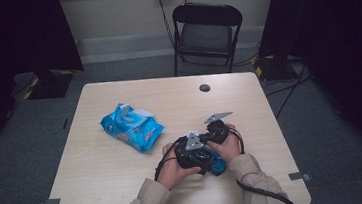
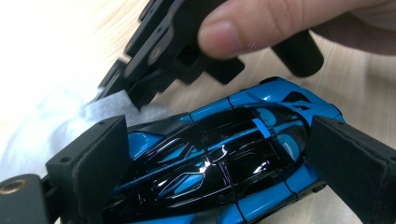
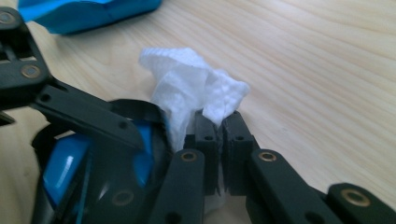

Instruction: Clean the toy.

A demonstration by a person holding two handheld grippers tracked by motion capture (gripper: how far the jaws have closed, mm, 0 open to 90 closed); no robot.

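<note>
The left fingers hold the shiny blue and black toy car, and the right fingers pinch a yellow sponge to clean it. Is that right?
Not quite. The right gripper pinches a crumpled white wipe, not a yellow sponge; the right gripper view shows it squeezed between the shut fingers. The rest is right: the left gripper holds the shiny blue and black toy car between its fingers, as the left gripper view shows.

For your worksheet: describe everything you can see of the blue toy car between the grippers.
The toy car is glossy blue with a black roof and window panels, like shiny plastic or painted metal. It lies low over the wooden table, near the person's edge, clamped end to end between the padded jaws of the left gripper. The right gripper, shut on a crumpled white wipe, holds the wipe against one end of the car.
</note>
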